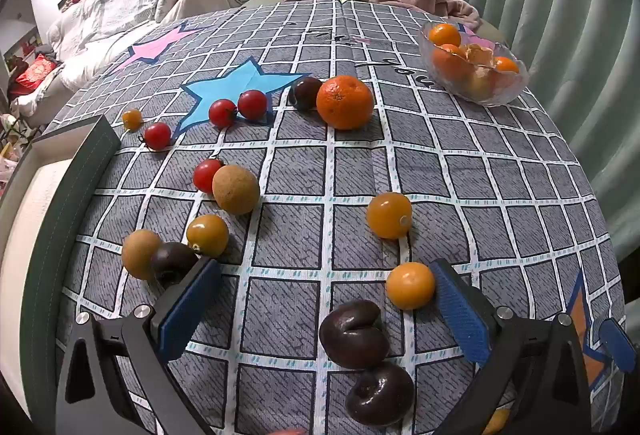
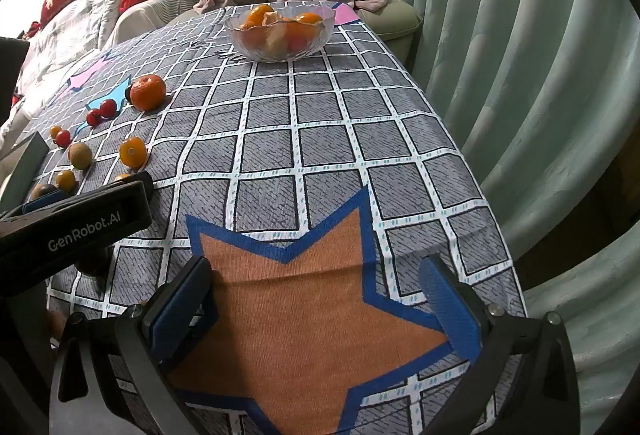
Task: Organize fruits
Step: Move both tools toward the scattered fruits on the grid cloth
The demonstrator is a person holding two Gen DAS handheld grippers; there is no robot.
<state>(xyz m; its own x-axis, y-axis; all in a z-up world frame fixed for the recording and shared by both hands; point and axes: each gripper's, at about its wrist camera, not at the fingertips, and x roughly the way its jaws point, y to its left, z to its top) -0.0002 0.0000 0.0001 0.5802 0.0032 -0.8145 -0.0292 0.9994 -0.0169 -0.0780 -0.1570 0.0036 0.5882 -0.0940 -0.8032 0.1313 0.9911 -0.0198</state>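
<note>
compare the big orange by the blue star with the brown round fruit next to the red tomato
The big orange is bright orange with a dimpled, glossy peel; the brown round fruit is dull tan and matte. The orange is clearly larger. The orange touches a dark purple fruit, while the brown one touches a red cherry tomato. Both are roundish and lie loose on the checked tablecloth, outside the glass bowl.

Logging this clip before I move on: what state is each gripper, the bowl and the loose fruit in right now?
Left gripper: open, empty, over the loose fruit.
Right gripper: open, empty, over the orange star.
Glass bowl: upright, already holding oranges and other fruit.
Big orange: loose on the cloth, touching a dark fruit.
Red tomatoes: loose, scattered.
Dark fruits: two, touching, between the left fingers, not gripped.
</note>
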